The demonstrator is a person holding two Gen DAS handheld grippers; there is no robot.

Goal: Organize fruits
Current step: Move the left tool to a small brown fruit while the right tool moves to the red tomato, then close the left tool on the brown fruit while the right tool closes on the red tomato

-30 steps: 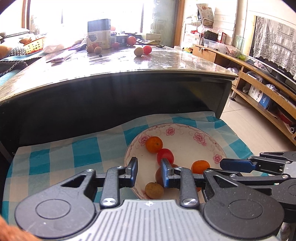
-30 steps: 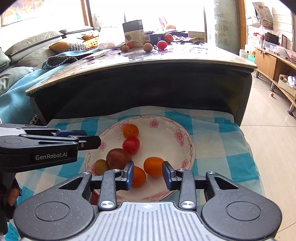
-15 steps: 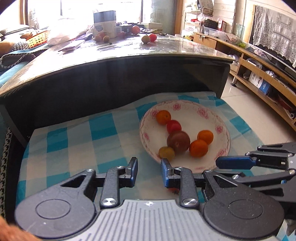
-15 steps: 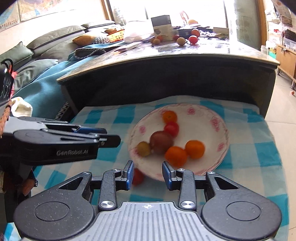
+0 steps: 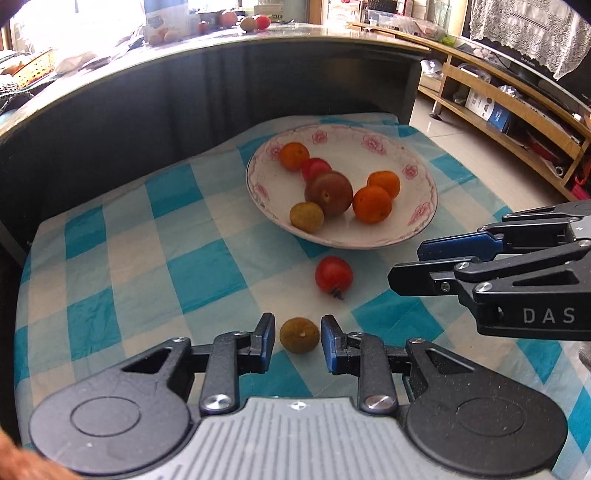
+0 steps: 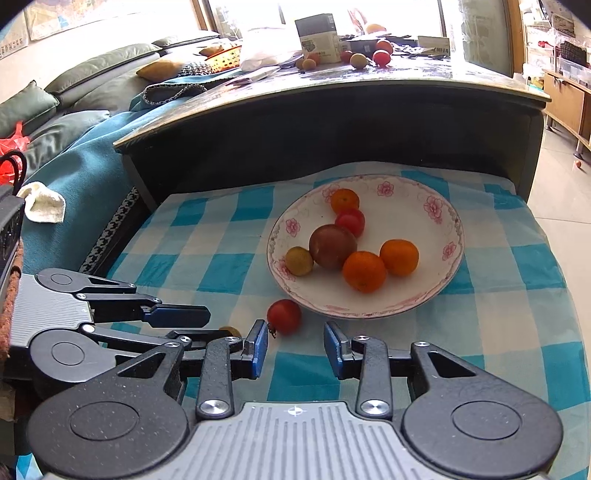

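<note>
A white flowered plate (image 5: pixel 343 144) (image 6: pixel 406 214) on the blue checked cloth holds three oranges, a red tomato, a dark plum (image 5: pixel 328 192) and a small brownish fruit. In front of it a red tomato (image 5: pixel 333 275) (image 6: pixel 284 316) and another small brownish fruit (image 5: pixel 299 336) (image 6: pixel 229 329) lie on the cloth. My left gripper (image 5: pixel 298 345) (image 6: pixel 216 325) has its jaws narrowly apart, and that small fruit shows in the gap with thin margins on both sides. My right gripper (image 6: pixel 295 349) (image 5: pixel 406 266) is open and holds nothing, just short and right of the loose tomato.
A dark table front (image 5: pixel 221 92) rises right behind the cloth, with more fruit and a box (image 6: pixel 317 35) on its top. A sofa with a teal cover (image 6: pixel 74 147) lies to the left. A low wooden shelf (image 5: pixel 498 110) runs along the right.
Both grippers have drawn back from the plate toward the cloth's near edge. The loose tomato and the small brownish fruit have come into view, the small one now between the left jaws.
</note>
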